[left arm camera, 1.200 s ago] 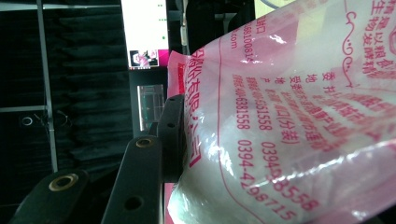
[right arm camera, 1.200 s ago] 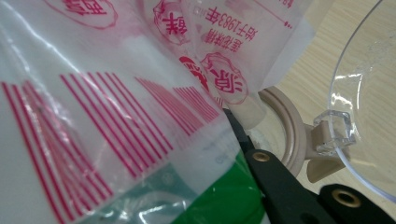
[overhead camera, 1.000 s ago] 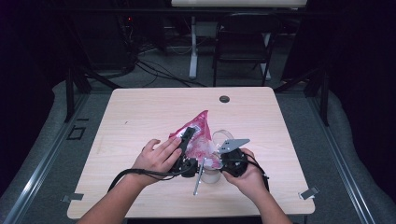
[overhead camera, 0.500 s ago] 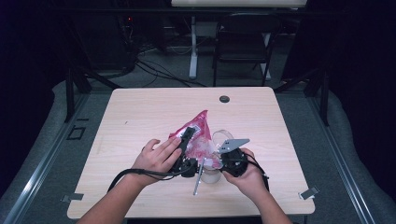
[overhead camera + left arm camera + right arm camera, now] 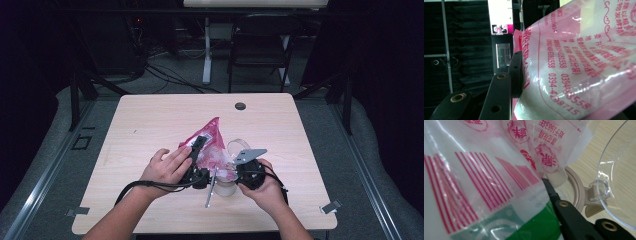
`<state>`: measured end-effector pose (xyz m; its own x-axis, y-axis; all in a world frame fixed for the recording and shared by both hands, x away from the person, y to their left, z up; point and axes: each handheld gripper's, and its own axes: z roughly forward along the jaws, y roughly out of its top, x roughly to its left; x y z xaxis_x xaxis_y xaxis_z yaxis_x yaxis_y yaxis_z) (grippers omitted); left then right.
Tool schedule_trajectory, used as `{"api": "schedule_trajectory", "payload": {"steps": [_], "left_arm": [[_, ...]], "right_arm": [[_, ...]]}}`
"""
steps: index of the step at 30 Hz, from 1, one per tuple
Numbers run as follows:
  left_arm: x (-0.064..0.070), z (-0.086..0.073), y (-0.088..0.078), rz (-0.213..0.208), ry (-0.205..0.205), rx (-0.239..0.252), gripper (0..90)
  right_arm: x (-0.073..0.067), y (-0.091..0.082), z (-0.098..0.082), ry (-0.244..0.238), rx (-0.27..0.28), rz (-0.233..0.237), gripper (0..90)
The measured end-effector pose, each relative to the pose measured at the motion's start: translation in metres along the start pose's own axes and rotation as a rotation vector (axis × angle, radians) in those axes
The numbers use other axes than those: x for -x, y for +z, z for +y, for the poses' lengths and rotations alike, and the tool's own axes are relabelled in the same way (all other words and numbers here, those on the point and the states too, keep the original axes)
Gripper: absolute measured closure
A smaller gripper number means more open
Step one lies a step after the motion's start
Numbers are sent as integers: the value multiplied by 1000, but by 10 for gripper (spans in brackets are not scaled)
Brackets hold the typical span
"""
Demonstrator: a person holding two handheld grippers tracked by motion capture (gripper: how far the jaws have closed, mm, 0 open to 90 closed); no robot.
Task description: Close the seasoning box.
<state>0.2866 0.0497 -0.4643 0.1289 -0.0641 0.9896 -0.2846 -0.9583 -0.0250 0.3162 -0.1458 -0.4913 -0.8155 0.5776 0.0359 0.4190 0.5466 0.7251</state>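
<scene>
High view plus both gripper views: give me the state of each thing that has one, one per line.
pink bag: lifted and tilted over the container, held by both grippers.
left gripper: jaws part closed, clamped on the bag's side.
right gripper: jaws shut on the bag's lower edge.
clear container: upright on the table, open under the bag.
hinged lid: flipped open, standing beside the rim.
table: bearing the container.

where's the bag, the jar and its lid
bag (image 5: 212, 137), high view, pink upper part
jar (image 5: 576, 188), right gripper view, beige rim
lid (image 5: 617, 177), right gripper view, clear dome
</scene>
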Motion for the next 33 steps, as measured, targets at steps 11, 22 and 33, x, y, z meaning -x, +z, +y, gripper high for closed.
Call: {"api": "schedule_trajectory", "payload": {"steps": [11,22,33], "left_arm": [[2,-6,0,-18,-15,-21,656],[4,-8,1,-21,-33,-15,655],[2,-8,0,-16,-18,-21,648]], "right_arm": [[-1,-1,1,-9,3,-5,900],[-1,-1,1,-3,5,-5,900],[-1,-1,1,-9,4,-2,900]]}}
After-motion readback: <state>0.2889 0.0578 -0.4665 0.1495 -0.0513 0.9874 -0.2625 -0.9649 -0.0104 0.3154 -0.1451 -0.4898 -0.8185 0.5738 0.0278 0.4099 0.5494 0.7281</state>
